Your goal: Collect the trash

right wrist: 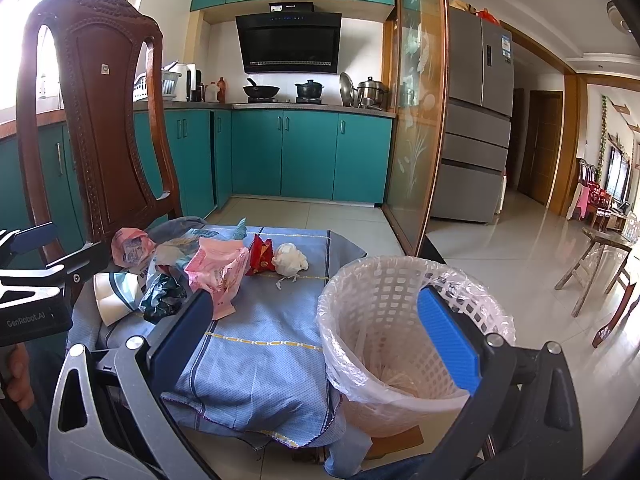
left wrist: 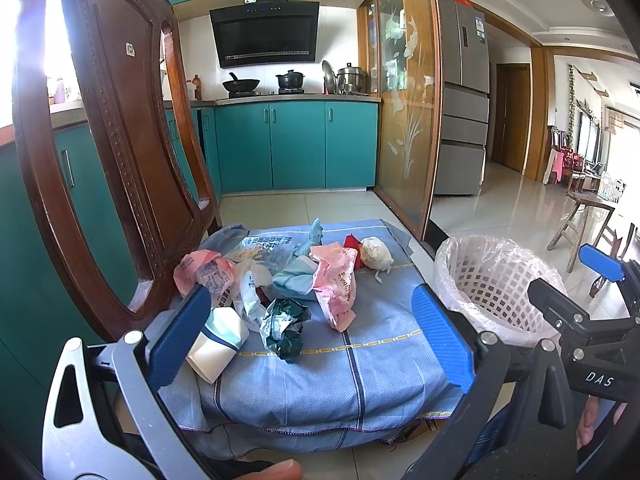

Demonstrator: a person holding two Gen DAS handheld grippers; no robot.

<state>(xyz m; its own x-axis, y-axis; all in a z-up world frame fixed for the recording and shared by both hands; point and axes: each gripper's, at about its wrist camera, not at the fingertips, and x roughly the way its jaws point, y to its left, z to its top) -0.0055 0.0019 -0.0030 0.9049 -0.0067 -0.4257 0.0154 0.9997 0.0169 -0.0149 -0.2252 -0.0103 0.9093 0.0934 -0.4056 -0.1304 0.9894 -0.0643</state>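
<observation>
Several pieces of trash lie on a low surface covered by a blue cloth [left wrist: 360, 368]: a pink bag [left wrist: 338, 284], a dark green crumpled wrapper [left wrist: 286, 326], a white paper cup [left wrist: 218, 342], a white wad [left wrist: 376, 254], a red packet [right wrist: 260, 258]. A white mesh bin [right wrist: 384, 320] with a clear liner stands at the cloth's right. My left gripper [left wrist: 312, 336] is open and empty, just short of the cup and wrapper. My right gripper [right wrist: 316, 328] is open and empty, over the bin's near rim.
A carved wooden chair [left wrist: 112, 152] stands close on the left of the cloth. Teal kitchen cabinets [left wrist: 296, 144] are behind. A glass sliding door [left wrist: 404, 100] stands past the bin. A wooden stool [right wrist: 596, 264] is at far right on the tiled floor.
</observation>
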